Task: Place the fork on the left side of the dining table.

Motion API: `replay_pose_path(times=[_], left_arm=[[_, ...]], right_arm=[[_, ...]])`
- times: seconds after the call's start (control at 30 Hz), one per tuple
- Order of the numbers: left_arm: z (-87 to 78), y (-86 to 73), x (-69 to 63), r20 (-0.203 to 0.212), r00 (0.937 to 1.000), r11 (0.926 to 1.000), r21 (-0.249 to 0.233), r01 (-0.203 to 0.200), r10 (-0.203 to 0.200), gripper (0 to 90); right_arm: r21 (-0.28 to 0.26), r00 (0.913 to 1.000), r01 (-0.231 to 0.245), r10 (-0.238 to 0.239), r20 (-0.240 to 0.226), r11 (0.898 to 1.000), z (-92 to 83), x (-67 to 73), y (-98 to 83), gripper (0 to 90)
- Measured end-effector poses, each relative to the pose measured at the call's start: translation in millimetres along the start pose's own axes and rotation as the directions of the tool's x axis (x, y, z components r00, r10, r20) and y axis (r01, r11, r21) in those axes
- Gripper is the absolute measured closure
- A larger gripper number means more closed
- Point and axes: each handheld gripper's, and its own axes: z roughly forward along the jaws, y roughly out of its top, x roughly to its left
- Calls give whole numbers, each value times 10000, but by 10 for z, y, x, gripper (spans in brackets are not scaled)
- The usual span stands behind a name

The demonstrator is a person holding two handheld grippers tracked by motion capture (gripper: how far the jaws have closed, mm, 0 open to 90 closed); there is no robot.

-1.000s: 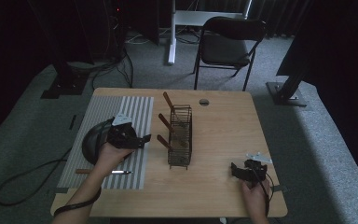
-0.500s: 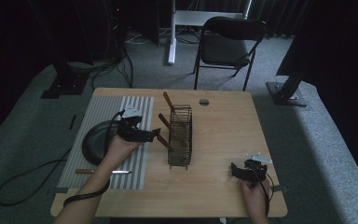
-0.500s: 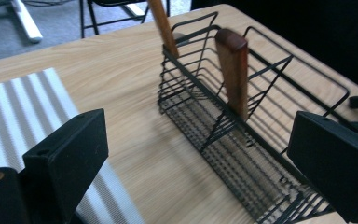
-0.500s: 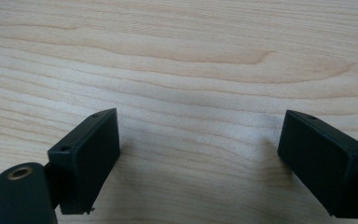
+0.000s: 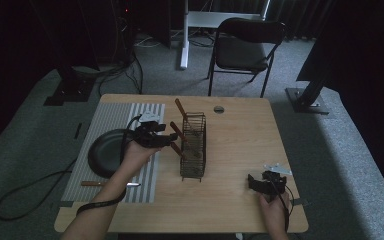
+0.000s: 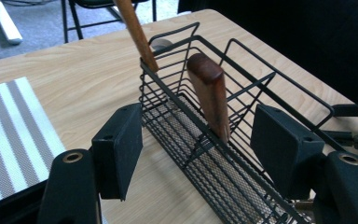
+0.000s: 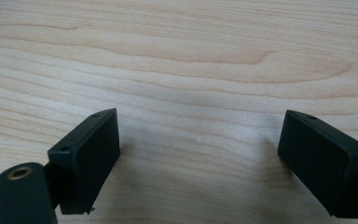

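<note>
High view: the left gripper (image 5: 166, 138) is hovering with jaws wide beside a wire basket (image 5: 193, 146) holding wooden handles (image 6: 209, 95). Near the table (image 5: 240, 135) edge, the right gripper (image 5: 256, 183) is resting, jaws wide.

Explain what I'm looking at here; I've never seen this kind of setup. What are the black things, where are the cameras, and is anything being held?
No robot: a person holds a hand-operated gripper in each hand. The high view looks down on a wooden table. The left gripper is open, aimed at a black wire rack with wooden handles standing in it. The right gripper is open too, low over bare wood, holding nothing. The other two pictures come from cameras riding on each gripper, looking along its jaws. Also on the table: a striped mat, a dark pan and a knife.
</note>
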Motion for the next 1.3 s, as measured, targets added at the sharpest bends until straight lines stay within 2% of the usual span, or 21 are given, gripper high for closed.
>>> replay_pose_path(times=[0.17,0.23,0.33,0.43,0.57,0.7,0.77,0.8,0.83,0.87,0.93,1.0,1.07,1.2,1.23,1.3], left_arm=[[47,21,27,148,9993,9994,-17,332,-332,344],[52,23,36,181,9992,9994,-34,358,-357,376],[94,19,85,408,9961,9969,-97,786,-782,405],[132,19,113,577,9932,9947,-109,1018,-1010,440],[158,25,124,782,9917,9947,-96,1028,-1017,512],[195,13,125,1190,9861,9932,1,1168,-1160,577],[199,7,122,1229,9855,9930,-11,1183,-1173,620],[201,-9,120,1392,9827,9924,-2,1230,-1218,653],[201,-9,120,1392,9827,9924,-2,1230,-1218,676],[201,-18,121,1534,9801,9919,36,1267,-1258,676],[196,-31,117,1813,9739,9903,-20,1389,-1363,747],[192,-36,113,1878,9724,9899,-28,1418,-1387,753],[184,-50,101,1878,9739,9912,-128,1321,-1274,756],[180,-65,103,1884,9725,9896,-190,1426,-1366,772],[156,-69,124,1987,9675,9857,-308,1654,-1561,807],[161,-71,113,1991,9698,9887,-232,1483,-1408,807]], right_arm=[[0,10000,1,-1,1,10000,0,0,0,124],[1,10000,-1,1,0,10000,0,0,0,124],[0,10000,-1,1,1,10000,0,0,0,124],[0,10000,1,-1,1,10000,0,0,0,124],[2,10000,-1,1,-1,10000,0,0,0,124],[-1,10000,-2,2,1,10000,0,0,0,124],[0,10000,0,0,0,10000,0,0,0,124],[0,10000,-1,1,1,10000,0,0,0,124],[0,10000,-1,1,1,10000,0,0,0,124],[1,10000,-1,1,0,10000,0,0,0,124],[-1,10000,-1,1,1,10000,0,0,0,124],[-2,10000,2,-2,1,10000,0,0,0,124],[-1,10000,-3,3,1,10000,0,0,0,124],[0,10000,0,0,0,10000,0,0,0,124],[-1,10000,4,-4,1,10000,0,0,0,124],[0,10000,-2,2,1,10000,0,0,0,124]])
